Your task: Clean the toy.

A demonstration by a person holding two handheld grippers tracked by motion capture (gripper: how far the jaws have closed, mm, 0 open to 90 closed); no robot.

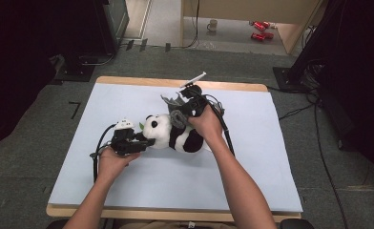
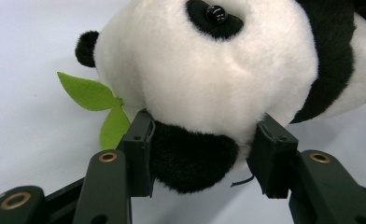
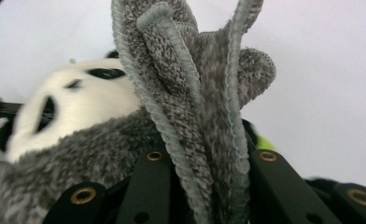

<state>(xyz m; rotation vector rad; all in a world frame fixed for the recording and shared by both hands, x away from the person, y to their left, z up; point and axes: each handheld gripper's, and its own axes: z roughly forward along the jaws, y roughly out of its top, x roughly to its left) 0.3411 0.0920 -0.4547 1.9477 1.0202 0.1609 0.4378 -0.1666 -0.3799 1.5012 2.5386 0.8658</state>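
Note:
A black and white panda plush (image 1: 173,133) lies on its side in the middle of the pale mat (image 1: 128,181), a green felt leaf (image 1: 140,125) at its mouth. My left gripper (image 1: 147,141) comes in from the left and is shut on the panda's head. In the left gripper view its pads (image 2: 139,154) press into the fur on either side of a black ear (image 2: 190,163), next to the leaf (image 2: 90,93). My right gripper (image 1: 181,106) hovers over the panda's body, shut on a grey knitted cloth (image 1: 177,115). The cloth (image 3: 195,93) bunches up between the jaws of that gripper (image 3: 204,172), with the panda's face (image 3: 73,112) behind.
The mat covers a wooden table whose edge (image 1: 175,82) shows at the back. On the floor beyond are a mug (image 1: 212,25) and red cans (image 1: 260,29). Dark stands and cables flank the table at left (image 1: 80,62) and right (image 1: 299,71).

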